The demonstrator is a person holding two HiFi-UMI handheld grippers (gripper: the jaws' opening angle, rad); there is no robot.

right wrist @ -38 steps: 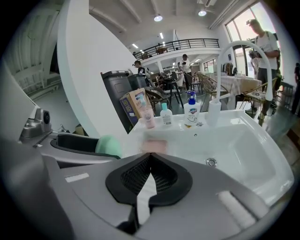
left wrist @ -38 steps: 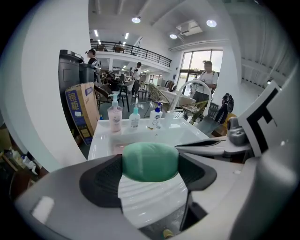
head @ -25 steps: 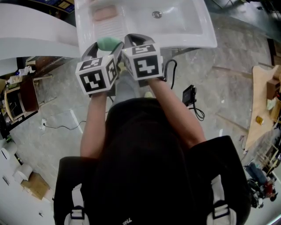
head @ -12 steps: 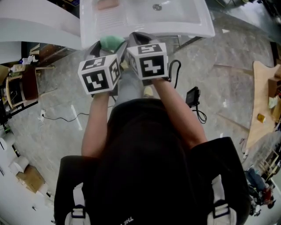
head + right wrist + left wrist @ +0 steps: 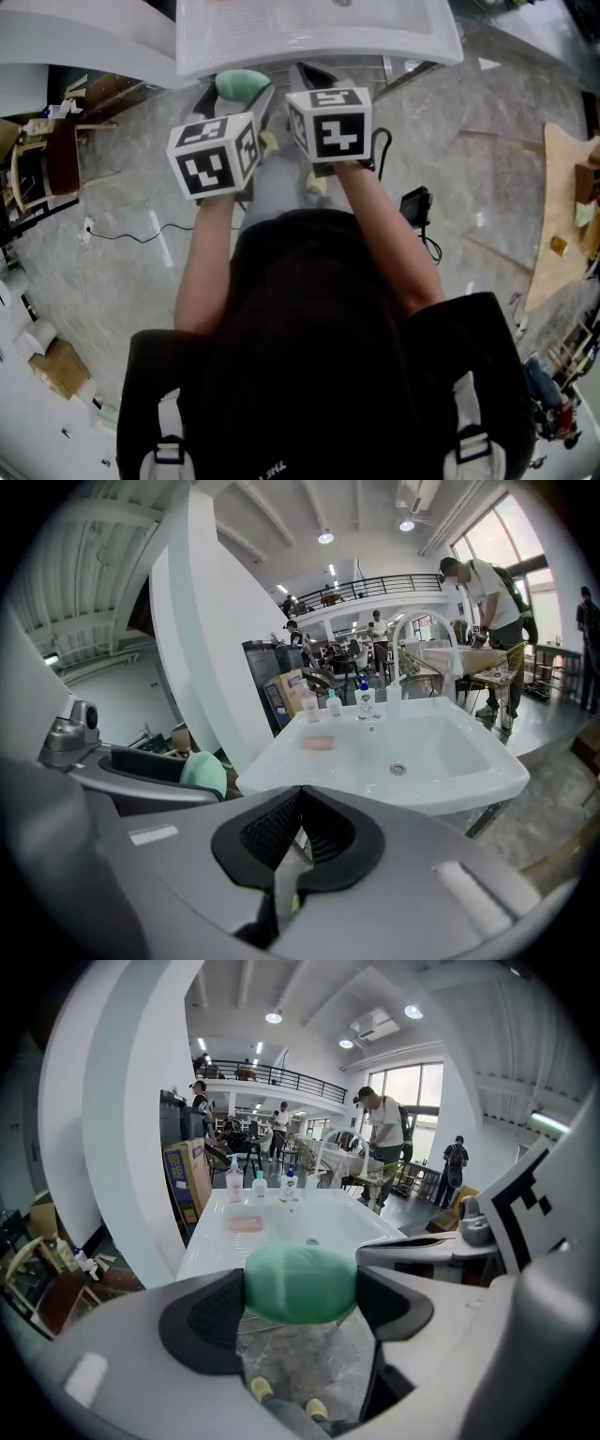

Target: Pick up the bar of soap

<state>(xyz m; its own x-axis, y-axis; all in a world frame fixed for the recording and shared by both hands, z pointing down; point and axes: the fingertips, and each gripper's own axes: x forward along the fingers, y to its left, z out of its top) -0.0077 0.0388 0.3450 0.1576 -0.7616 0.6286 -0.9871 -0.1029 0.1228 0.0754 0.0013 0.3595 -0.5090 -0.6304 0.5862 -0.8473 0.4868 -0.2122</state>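
Note:
A rounded green bar of soap (image 5: 300, 1283) is clamped between the two dark pads of my left gripper (image 5: 300, 1290), which is shut on it. In the head view the green soap (image 5: 240, 84) pokes out ahead of the left gripper (image 5: 238, 90), just short of the front rim of the white sink (image 5: 319, 45). My right gripper (image 5: 298, 822) is beside it, jaws pressed together with nothing between them. From the right gripper view the green soap (image 5: 204, 772) shows at the left. A pink bar (image 5: 247, 1225) lies on the sink's ribbed left ledge.
Several bottles (image 5: 364, 701) and a curved faucet (image 5: 412, 639) stand at the sink's far rim; the drain (image 5: 398, 770) is mid-basin. A white column (image 5: 141, 1119) rises to the left. Cables and a black box (image 5: 412, 204) lie on the marble floor at right. People stand far behind.
Both grippers, with the green soap in the left one, have drawn back from the sink's front rim toward the person; the sink has slid toward the head view's top edge.

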